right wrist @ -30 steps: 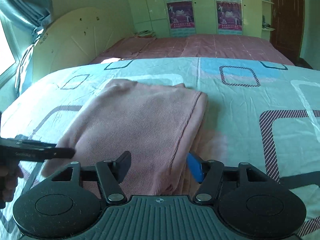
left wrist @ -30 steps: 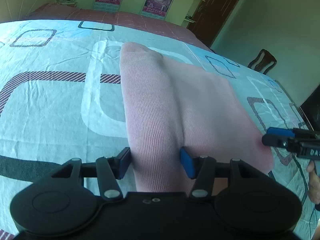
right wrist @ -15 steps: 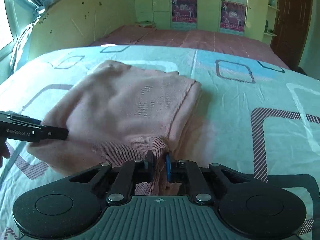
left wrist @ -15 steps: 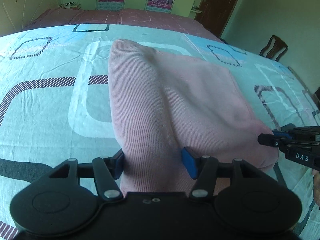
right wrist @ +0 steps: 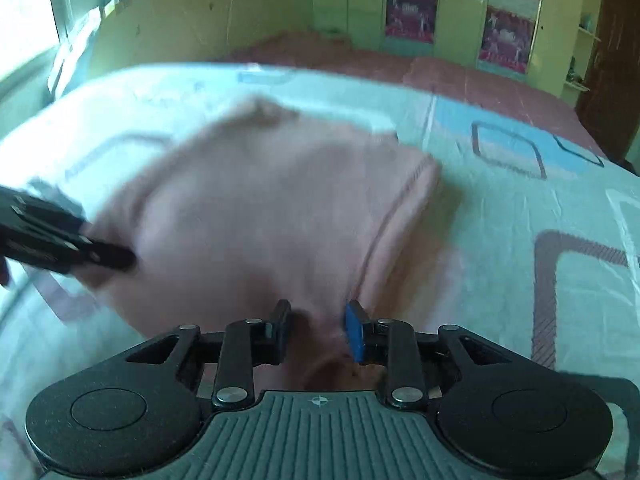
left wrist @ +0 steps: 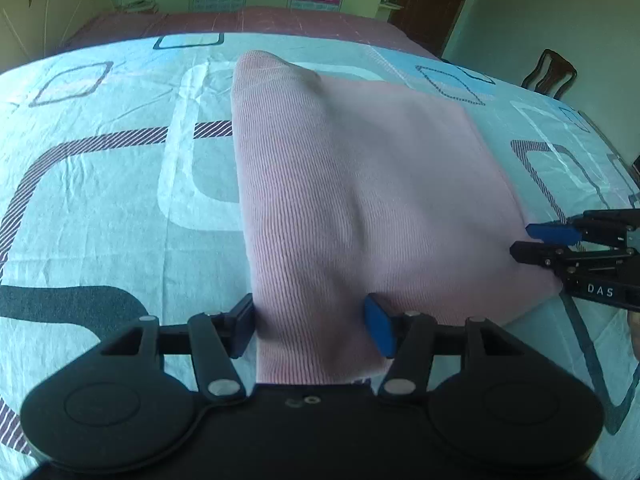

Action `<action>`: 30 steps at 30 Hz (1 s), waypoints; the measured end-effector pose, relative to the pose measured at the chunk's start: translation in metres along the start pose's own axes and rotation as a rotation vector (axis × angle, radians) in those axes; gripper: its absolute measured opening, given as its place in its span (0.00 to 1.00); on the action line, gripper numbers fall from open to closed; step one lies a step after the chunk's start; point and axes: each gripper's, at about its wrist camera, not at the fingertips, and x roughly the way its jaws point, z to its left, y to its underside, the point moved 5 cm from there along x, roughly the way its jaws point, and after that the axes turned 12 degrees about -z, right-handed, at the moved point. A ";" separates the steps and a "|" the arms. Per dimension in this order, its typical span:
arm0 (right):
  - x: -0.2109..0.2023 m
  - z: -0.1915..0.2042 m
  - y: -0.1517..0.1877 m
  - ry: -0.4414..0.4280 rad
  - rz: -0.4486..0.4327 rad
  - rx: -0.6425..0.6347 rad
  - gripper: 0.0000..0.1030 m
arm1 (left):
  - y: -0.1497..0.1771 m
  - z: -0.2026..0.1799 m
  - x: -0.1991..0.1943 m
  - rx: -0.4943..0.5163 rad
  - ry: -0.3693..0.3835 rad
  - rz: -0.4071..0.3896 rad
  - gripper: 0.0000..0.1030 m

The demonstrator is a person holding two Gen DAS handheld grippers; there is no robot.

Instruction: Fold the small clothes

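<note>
A pink knit garment [left wrist: 360, 184] lies folded on the patterned bedsheet [left wrist: 100, 200]. My left gripper [left wrist: 310, 326] is open, its jaws wide apart on either side of the garment's near left corner. My right gripper [right wrist: 318, 330] is open, with the garment's [right wrist: 260, 216] near right corner bunched between its spread jaws. The right gripper also shows at the right edge of the left wrist view [left wrist: 544, 240], at the garment's side. The left gripper shows at the left of the blurred right wrist view [right wrist: 116, 258].
The sheet [right wrist: 540, 240] covers a wide bed. A maroon blanket [left wrist: 240, 20] lies at the far side. A wooden chair [left wrist: 550, 74] stands off the bed's right edge. Green cupboards with posters [right wrist: 412, 12] and a brown door [left wrist: 428, 0] are behind.
My right gripper shut on the garment's corner half a second ago and has now opened again. The right wrist view is blurred by motion. My left gripper stays open around its corner.
</note>
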 end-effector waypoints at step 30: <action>0.072 -0.096 -0.030 -0.283 0.048 0.650 0.26 | -0.073 0.009 0.074 -0.117 0.060 0.041 0.50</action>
